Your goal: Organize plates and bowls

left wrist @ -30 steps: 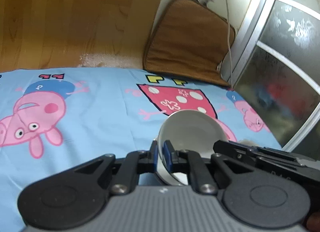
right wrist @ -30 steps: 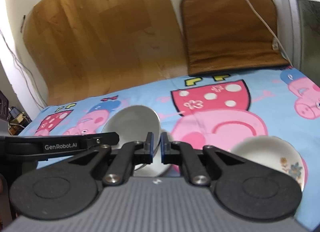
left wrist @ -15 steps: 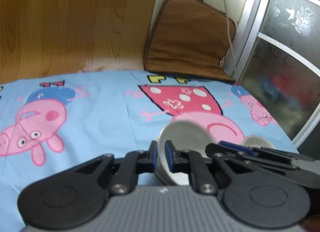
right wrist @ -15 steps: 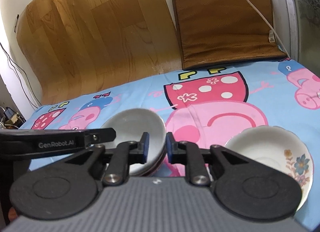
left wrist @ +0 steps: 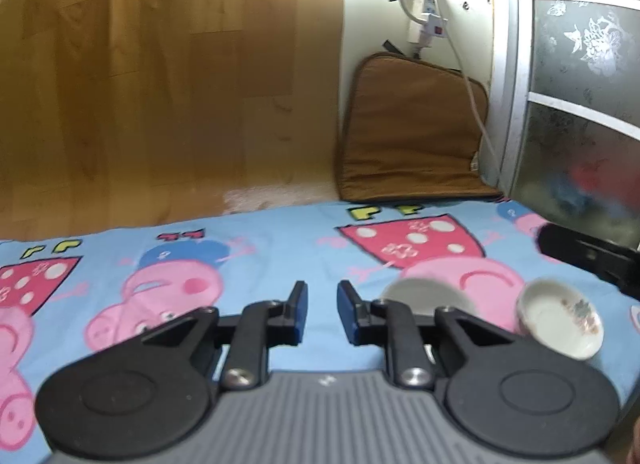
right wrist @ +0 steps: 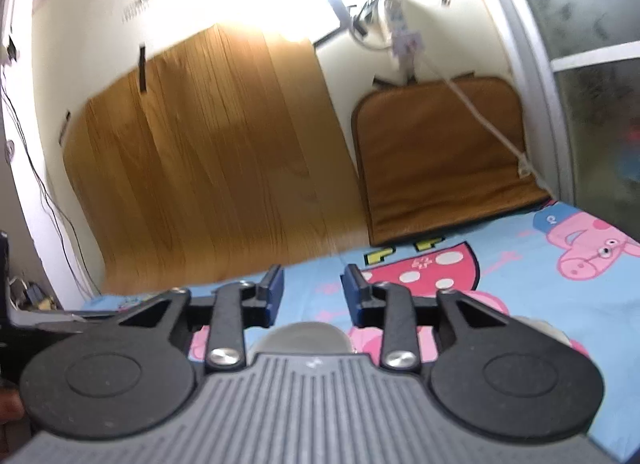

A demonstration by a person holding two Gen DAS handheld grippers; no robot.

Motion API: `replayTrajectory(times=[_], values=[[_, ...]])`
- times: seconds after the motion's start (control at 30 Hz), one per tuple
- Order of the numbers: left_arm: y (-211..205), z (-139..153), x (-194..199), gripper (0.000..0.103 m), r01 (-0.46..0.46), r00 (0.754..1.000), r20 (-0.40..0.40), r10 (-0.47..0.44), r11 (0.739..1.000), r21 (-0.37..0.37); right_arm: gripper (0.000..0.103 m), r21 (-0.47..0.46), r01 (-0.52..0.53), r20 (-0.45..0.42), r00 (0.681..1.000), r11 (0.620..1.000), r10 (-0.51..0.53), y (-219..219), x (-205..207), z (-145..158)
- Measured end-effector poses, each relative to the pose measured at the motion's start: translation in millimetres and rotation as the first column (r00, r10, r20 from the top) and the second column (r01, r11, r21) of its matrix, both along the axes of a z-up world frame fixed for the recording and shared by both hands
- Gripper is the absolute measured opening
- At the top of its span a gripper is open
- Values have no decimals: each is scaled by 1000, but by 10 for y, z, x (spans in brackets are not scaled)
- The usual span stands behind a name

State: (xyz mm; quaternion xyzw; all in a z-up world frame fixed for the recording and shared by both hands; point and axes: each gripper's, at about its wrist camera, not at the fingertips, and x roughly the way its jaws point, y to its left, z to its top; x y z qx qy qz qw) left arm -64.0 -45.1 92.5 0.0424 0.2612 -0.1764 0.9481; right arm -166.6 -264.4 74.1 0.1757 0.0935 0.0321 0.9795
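Observation:
A white bowl [left wrist: 420, 294] rests on the blue cartoon-print sheet [left wrist: 260, 256], just right of my left gripper [left wrist: 322, 304] and partly hidden by its right finger. The left jaws are opening with nothing between them. A floral-rimmed plate [left wrist: 560, 322] lies right of the bowl. In the right wrist view the bowl [right wrist: 304, 338] shows low between the finger linkages, free of the pads. My right gripper [right wrist: 314, 284] is opening too, with only sheet between its pads. The plate's edge [right wrist: 542, 330] peeks out behind its right linkage.
A brown cushion [left wrist: 412, 132] and a wood-pattern sheet [left wrist: 160, 104] lean on the back wall. A power strip and cable [left wrist: 430, 20] hang above the cushion. A frosted glass door with a metal frame [left wrist: 516, 76] borders the right side. The other gripper's black body [left wrist: 588, 254] is at far right.
Both grippers let go of the bowl's rim and spread their jaws. Both drew back and tilted up; the left swung left, so the bowl now sits to the right of its fingers.

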Motion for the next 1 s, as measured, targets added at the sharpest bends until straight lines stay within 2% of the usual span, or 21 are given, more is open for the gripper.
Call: replayTrajectory(times=[0.07,0.2,0.37,0.4,0.47,0.57,0.63,0.73,0.83,1.0], values=[[73,-45,-64,22,-14,1000,-1,14,1000,5,46,-13,30,11,999,999,-30,83,-138,-109],[155,-153,-178,31,-18,1000,-8,19,1000,24,50,-35,18,-44,999,999,-20,300,-294,-404],[144,-281,-282,53,-25,1000,-4,26,998,59,55,-57,-47,-144,989,997,38,473,-269,-575],[138,-293,-295,55,-32,999,0,32,997,69,58,-60,-45,-138,990,997,37,484,-279,-562],[143,-306,-323,63,-44,999,11,43,996,79,79,-72,-30,-106,994,997,23,497,-301,-526],[172,-302,-341,72,-59,998,18,58,996,72,93,-72,-15,-64,998,997,11,511,-358,-506],[181,-298,-339,78,-61,998,20,59,996,71,97,-67,-19,-53,998,998,15,521,-369,-515],[172,-306,-324,79,-61,998,4,61,995,83,103,-66,-13,-46,999,998,10,522,-367,-535],[161,-338,-301,80,-69,997,-15,71,992,102,103,-63,-12,-36,999,998,10,525,-364,-543],[172,-354,-300,87,-83,996,-13,85,990,111,103,-63,-35,-31,999,997,33,557,-387,-557]])
